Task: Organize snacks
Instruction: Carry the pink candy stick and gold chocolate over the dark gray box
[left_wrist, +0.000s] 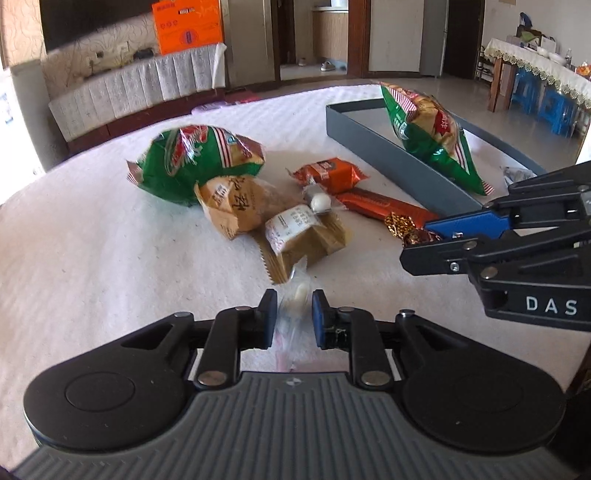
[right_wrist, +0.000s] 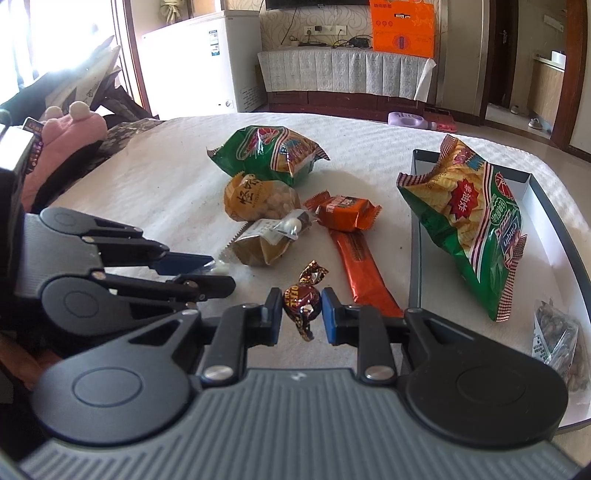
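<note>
**Desk:** Two grippers at work over a white quilted table (right_wrist: 155, 173). What is the risk here?

**Photographer:** Slippage, mostly. The right gripper (right_wrist: 302, 312) has its blue pads on either side of a brown foil candy (right_wrist: 300, 302), with the twisted wrapper ends sticking out above and below. If the pads catch only crinkled foil and not the sweet inside, it could slide out on the way to the tray. The left gripper (left_wrist: 294, 317) faces the same trouble with a small clear-wrapped white candy (left_wrist: 299, 295): loose, slick film, and very little body to press on.

**Desk:** And the two tools together?

**Photographer:** They sit close (the right one crosses the left camera's view), so a careless swing toward the grey tray (right_wrist: 415, 236) could knock one against the other, or sweep the orange bar (right_wrist: 360, 266) lying just beside the foil candy.

**Desk:** How far open are they?

**Photographer:** Both narrow. The right pads appear to touch the foil candy's sides; I judge it gripped, or very nearly. The left pads flank the clear packet with a small gap showing, so contact is not certain.

**Desk:** Where do the snacks stand?

**Photographer:** One green chip bag (right_wrist: 469, 221) and a small nut packet (right_wrist: 557, 343) are in the tray. A second chip bag (right_wrist: 273, 151), the peanuts and the other packets lie clustered on the table.
</note>
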